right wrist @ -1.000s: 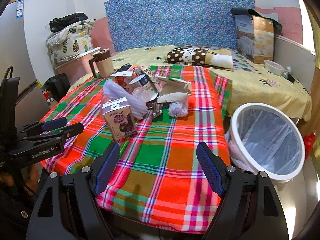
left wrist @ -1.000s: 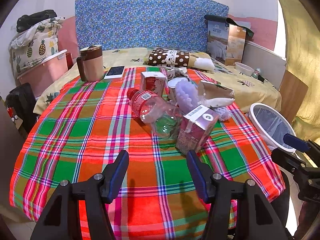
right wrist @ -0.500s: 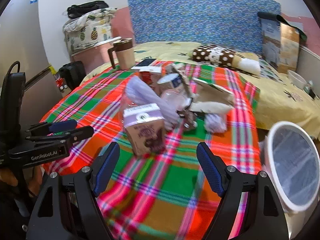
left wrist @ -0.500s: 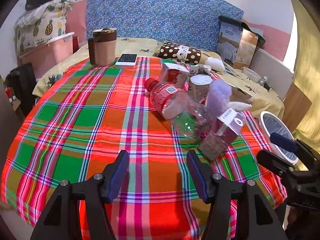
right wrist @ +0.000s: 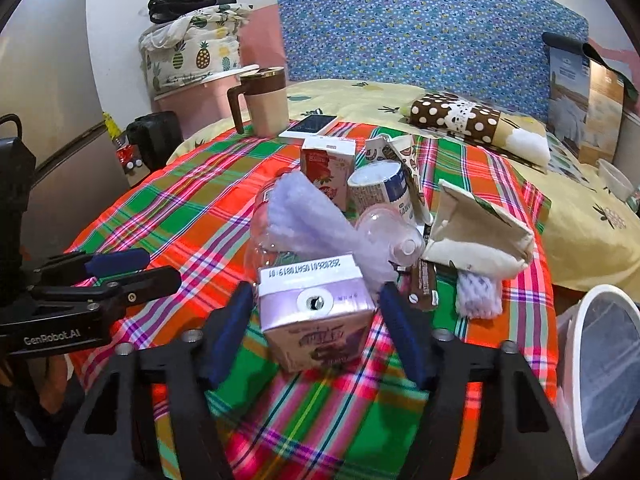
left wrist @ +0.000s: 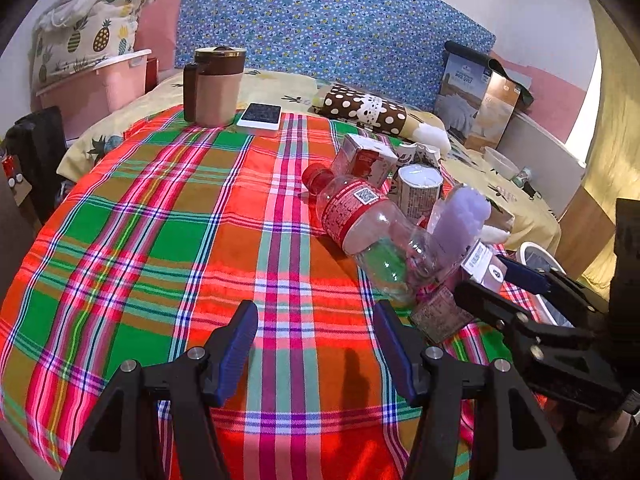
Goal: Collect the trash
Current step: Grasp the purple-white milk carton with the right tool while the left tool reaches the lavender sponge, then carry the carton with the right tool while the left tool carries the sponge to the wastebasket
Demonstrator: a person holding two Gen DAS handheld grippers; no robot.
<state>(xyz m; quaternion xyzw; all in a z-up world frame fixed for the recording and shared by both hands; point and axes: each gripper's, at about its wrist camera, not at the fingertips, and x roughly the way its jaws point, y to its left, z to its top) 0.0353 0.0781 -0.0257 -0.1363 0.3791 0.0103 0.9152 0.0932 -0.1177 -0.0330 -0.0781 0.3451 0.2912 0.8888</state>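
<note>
Trash lies piled on the plaid cloth [left wrist: 160, 240]: a clear bottle with a red label [left wrist: 360, 220], a red carton [left wrist: 366, 158], a paper cup [left wrist: 420, 190], purple foam netting [right wrist: 312, 220], a crumpled beige bag [right wrist: 476, 240]. A purple drink carton [right wrist: 316, 320] stands upright at the pile's near edge. My right gripper [right wrist: 314, 300] straddles it and its jaws are closing; thin gaps still show between pads and carton. My left gripper [left wrist: 314, 328] is open over bare cloth, left of the bottle, with nothing between its fingers. The white bin [right wrist: 600, 380] stands off the bed's right edge.
A brown-and-beige mug [left wrist: 218, 84] and a phone [left wrist: 260, 116] sit at the cloth's far end. A polka-dot pillow [left wrist: 368, 112] lies behind the pile. A pink storage box [left wrist: 96, 84] and a black bag [left wrist: 36, 152] stand to the left of the bed.
Both grippers have moved in toward the pile. The right one now has the purple carton between its fingers, and those fingers have narrowed. The left gripper's opening is unchanged.
</note>
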